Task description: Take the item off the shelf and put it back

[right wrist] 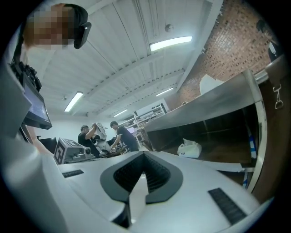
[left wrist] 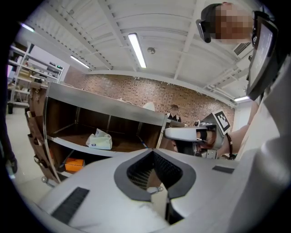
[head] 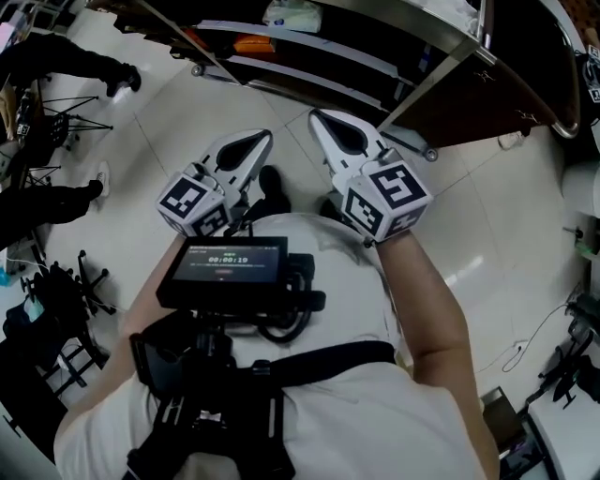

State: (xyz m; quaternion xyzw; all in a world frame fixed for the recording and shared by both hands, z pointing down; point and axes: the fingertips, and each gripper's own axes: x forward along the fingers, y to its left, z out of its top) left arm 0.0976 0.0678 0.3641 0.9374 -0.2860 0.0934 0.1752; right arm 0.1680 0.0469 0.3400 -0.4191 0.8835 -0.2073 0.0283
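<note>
A white soft pack (left wrist: 99, 140) lies on the middle board of a brown metal-edged shelf (left wrist: 107, 105); it also shows as the pack (right wrist: 190, 148) in the right gripper view and the pack (head: 292, 14) at the top of the head view. Both grippers are held close to the person's chest, well short of the shelf and pointing at it. My left gripper (head: 262, 139) is shut with nothing between its jaws, its tips meeting at the left gripper (left wrist: 152, 151). My right gripper (head: 317, 116), likewise shut and empty, closes at the right gripper (right wrist: 144, 155).
An orange box (left wrist: 72, 163) sits on the shelf's lower board. The shelf stands on casters (head: 197, 69) on a pale tiled floor. Tripods and chairs (head: 56, 281) crowd the left, cables (head: 525, 347) lie at the right. Two people (right wrist: 102, 136) work far behind.
</note>
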